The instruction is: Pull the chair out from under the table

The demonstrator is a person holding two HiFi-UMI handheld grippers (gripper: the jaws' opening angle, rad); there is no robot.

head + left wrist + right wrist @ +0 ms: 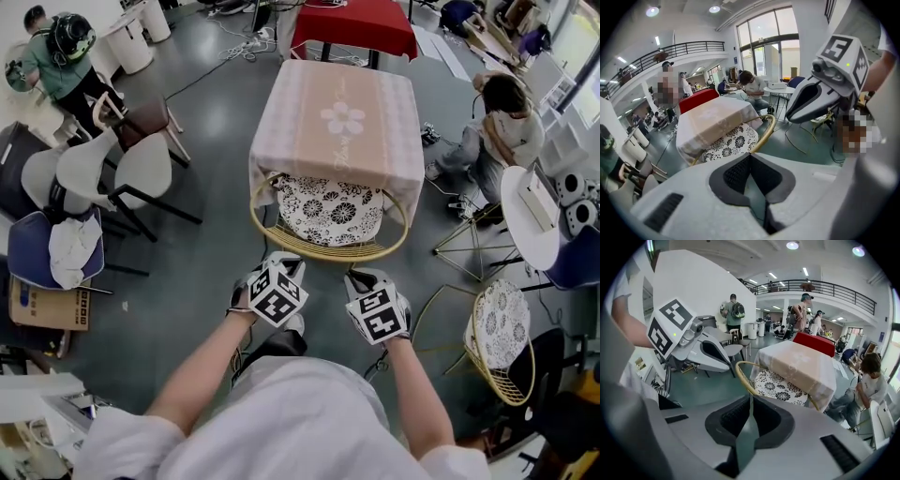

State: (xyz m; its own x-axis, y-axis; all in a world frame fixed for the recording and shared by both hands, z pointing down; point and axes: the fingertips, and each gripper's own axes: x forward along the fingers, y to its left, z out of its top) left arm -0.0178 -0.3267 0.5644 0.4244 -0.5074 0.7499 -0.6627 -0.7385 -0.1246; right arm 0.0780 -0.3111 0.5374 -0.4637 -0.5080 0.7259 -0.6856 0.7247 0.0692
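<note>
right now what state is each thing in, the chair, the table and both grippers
chair, pushed in, seat under the table, gold back rim sticking out
table, draped in a pink cloth that hangs over the chair seat
left gripper, jaws shut, nothing between them, short of the chair rim
right gripper, jaws shut, nothing between them, short of the chair rim

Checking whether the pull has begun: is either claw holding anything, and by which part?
Nothing is held. The left claw and right claw are both shut and empty; neither grips the chair.
</note>
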